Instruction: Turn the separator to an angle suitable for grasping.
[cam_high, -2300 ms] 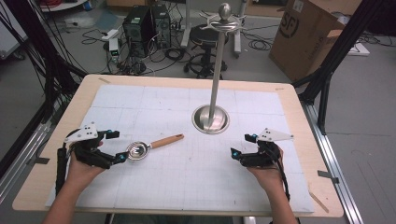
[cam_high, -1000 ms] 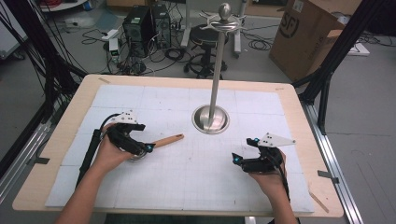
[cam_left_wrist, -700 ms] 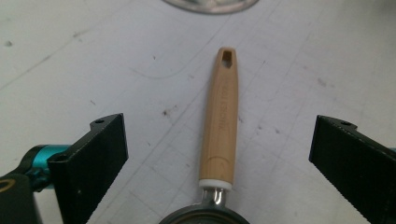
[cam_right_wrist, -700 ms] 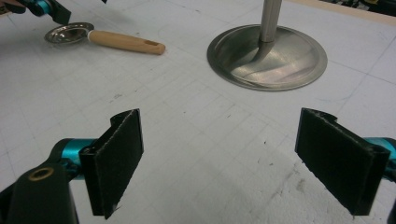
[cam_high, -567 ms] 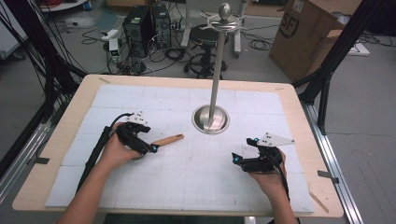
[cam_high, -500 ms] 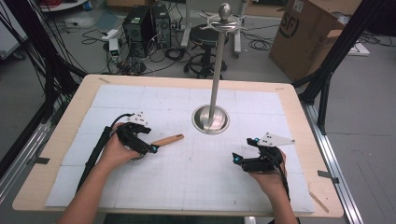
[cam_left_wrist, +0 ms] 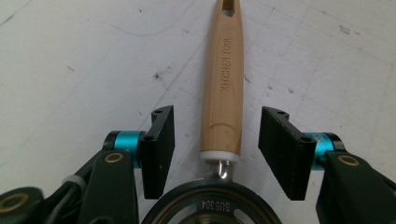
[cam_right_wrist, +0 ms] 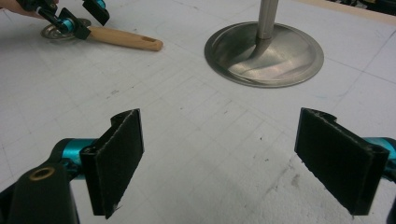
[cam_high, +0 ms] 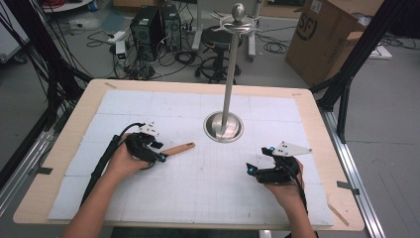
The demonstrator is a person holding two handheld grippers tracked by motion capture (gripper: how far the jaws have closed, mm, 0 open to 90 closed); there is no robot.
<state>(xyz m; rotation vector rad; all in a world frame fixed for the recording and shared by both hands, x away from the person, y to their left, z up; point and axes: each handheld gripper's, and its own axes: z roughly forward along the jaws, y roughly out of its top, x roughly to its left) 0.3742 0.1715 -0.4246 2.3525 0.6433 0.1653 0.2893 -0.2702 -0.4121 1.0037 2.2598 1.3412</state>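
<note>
A kitchen utensil with a wooden handle (cam_high: 178,148) (cam_left_wrist: 226,79) and a round metal head (cam_left_wrist: 212,205) lies on the white mat left of centre. My left gripper (cam_high: 159,151) (cam_left_wrist: 219,135) sits over the head, its jaws on either side of the handle's near end. The jaws have just been closing, and a gap still shows on both sides of the handle. My right gripper (cam_high: 258,159) (cam_right_wrist: 229,154) rests open on the mat at the right with nothing between its fingers. In the right gripper view the utensil (cam_right_wrist: 123,38) and the left gripper (cam_right_wrist: 79,18) lie far left.
A metal stand with a round base (cam_high: 224,126) (cam_right_wrist: 264,46) and a tall pole (cam_high: 231,64) rises at the table's middle back. The white gridded mat (cam_high: 198,198) covers the wooden table (cam_high: 327,148). A cardboard box (cam_high: 322,34), computers and cables lie on the floor beyond.
My left hand moved right from the table's left side onto the utensil's head, and its jaws narrowed around the handle. The right gripper stayed where it was.
</note>
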